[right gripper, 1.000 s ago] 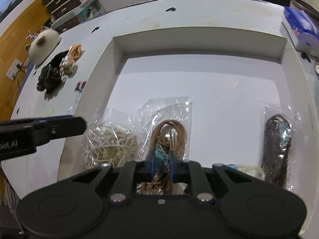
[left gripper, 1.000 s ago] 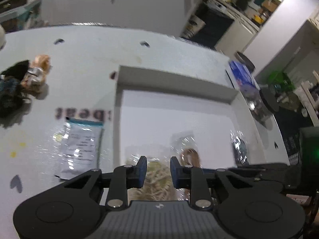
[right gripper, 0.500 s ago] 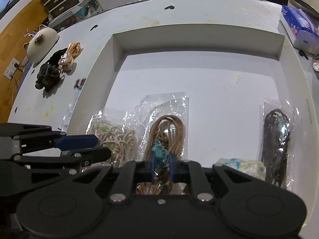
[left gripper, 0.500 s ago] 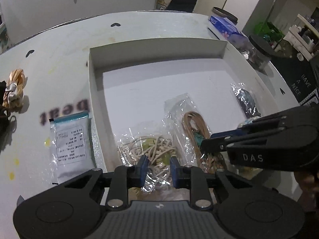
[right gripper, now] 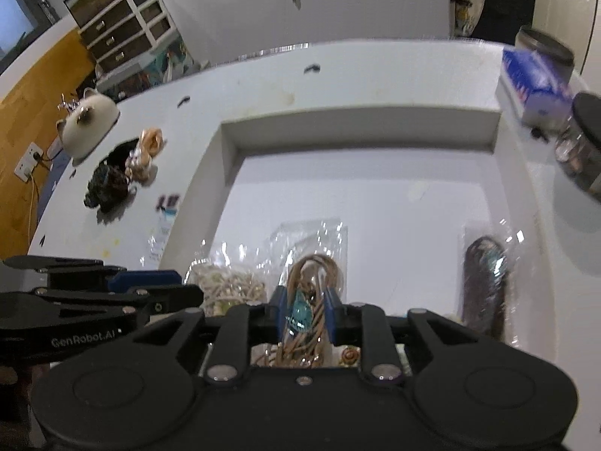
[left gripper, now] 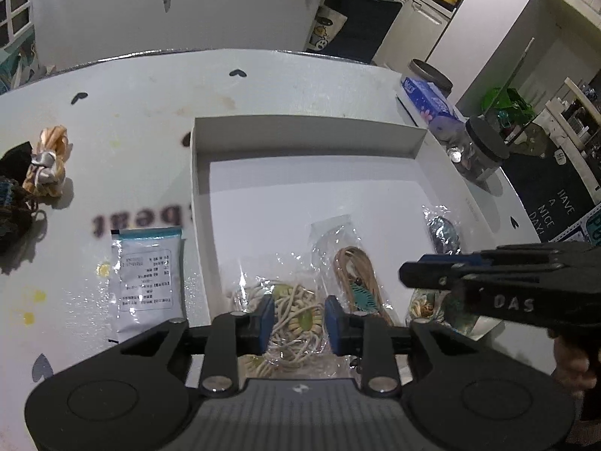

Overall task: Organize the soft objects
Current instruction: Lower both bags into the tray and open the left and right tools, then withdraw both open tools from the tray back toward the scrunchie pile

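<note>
White table (left gripper: 157, 112) in a dim kitchen-side room carries an open box (left gripper: 308, 139). At the box's near edge lie a cream cord bag (left gripper: 289, 312) and, just beside it on the right, a tan cord bag (right gripper: 313, 282), long axis running away from the grippers. Left gripper (left gripper: 296, 319) straddles the cream bag, jaws opening, pads off it. Right gripper (right gripper: 305, 312) brackets the tan bag, jaws opening too. A dark bag (right gripper: 484, 282) lies well right; a sachet (left gripper: 144, 278) and loose bundles (left gripper: 47, 161) wait outside the box.
</note>
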